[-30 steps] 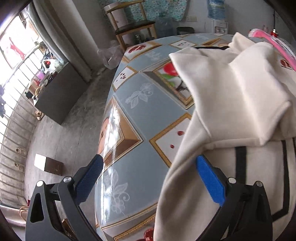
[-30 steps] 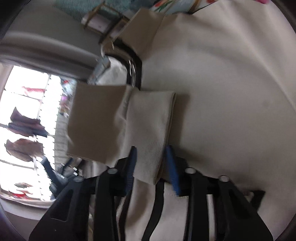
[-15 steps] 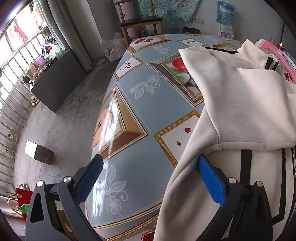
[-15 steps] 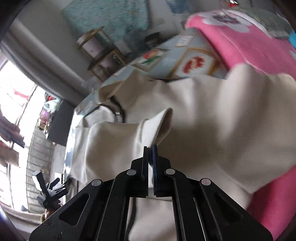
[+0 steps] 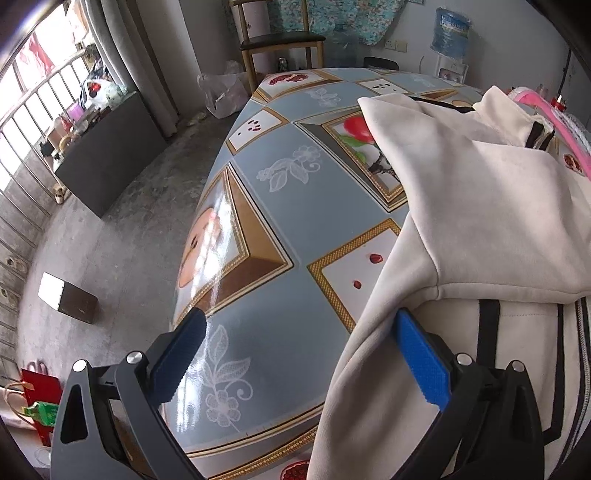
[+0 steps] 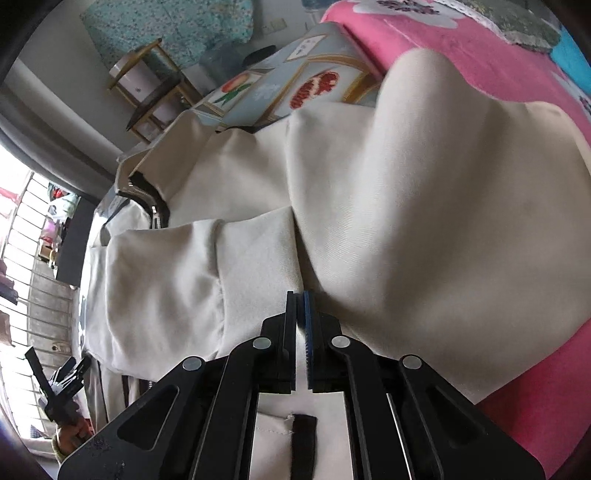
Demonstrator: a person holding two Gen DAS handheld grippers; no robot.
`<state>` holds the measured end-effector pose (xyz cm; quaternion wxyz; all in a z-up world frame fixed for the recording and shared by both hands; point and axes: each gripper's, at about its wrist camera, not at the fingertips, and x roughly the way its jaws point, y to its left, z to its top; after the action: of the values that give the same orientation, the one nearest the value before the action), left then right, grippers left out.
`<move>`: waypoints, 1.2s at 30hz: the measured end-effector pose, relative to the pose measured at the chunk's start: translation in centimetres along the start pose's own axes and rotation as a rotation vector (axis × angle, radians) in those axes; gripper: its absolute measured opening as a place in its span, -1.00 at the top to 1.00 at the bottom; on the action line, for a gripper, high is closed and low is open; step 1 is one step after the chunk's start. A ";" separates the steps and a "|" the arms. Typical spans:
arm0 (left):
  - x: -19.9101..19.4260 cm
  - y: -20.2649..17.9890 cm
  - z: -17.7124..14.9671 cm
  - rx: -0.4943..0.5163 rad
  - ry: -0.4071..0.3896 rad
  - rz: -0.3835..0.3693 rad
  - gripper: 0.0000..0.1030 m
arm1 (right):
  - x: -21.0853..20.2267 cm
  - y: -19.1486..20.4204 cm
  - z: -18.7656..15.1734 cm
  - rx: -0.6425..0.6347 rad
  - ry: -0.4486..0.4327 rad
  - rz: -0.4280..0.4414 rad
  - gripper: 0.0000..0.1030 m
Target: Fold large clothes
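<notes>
A cream jacket (image 5: 491,206) with black stripes and a zip lies on the patterned table (image 5: 295,206); one sleeve is folded across its body. My left gripper (image 5: 299,343) is open at the table's near edge, its right finger touching the jacket's left side. In the right wrist view the jacket (image 6: 406,192) fills the frame. My right gripper (image 6: 300,310) is shut on a fold of the jacket's cloth, beside the sleeve cuff (image 6: 255,258). The left gripper also shows far off at the lower left of that view (image 6: 55,380).
A pink cloth (image 6: 498,62) lies under the jacket's far side. A wooden chair (image 5: 277,33) and a water bottle (image 5: 450,26) stand beyond the table. A dark cabinet (image 5: 107,147) and a small box (image 5: 66,299) are on the floor to the left.
My right gripper closed on the jacket cloth and carried the fold across the body. The left gripper stayed open in place, its view tilting slightly.
</notes>
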<state>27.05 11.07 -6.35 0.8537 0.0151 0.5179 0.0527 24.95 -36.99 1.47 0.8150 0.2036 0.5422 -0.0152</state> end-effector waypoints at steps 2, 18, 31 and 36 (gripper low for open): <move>0.1 0.2 -0.1 -0.007 -0.001 -0.019 -0.92 | 0.4 0.7 0.4 -0.010 0.001 -0.014 0.77; -3.9 0.1 7.9 0.012 -0.103 -0.176 -0.92 | 1.3 2.3 -0.5 -0.084 -0.030 -0.132 0.93; 6.7 -4.9 17.3 -0.045 0.056 -0.320 -0.13 | 1.1 2.3 -0.2 -0.101 -0.048 -0.105 0.91; 7.0 -5.3 17.1 -0.047 0.035 -0.309 0.43 | 1.1 1.9 -0.2 -0.095 -0.050 -0.073 0.91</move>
<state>45.85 7.08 -5.02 0.8426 -0.0854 0.5274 -0.0670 25.70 -34.97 0.97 0.8361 0.1443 0.5287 -0.0241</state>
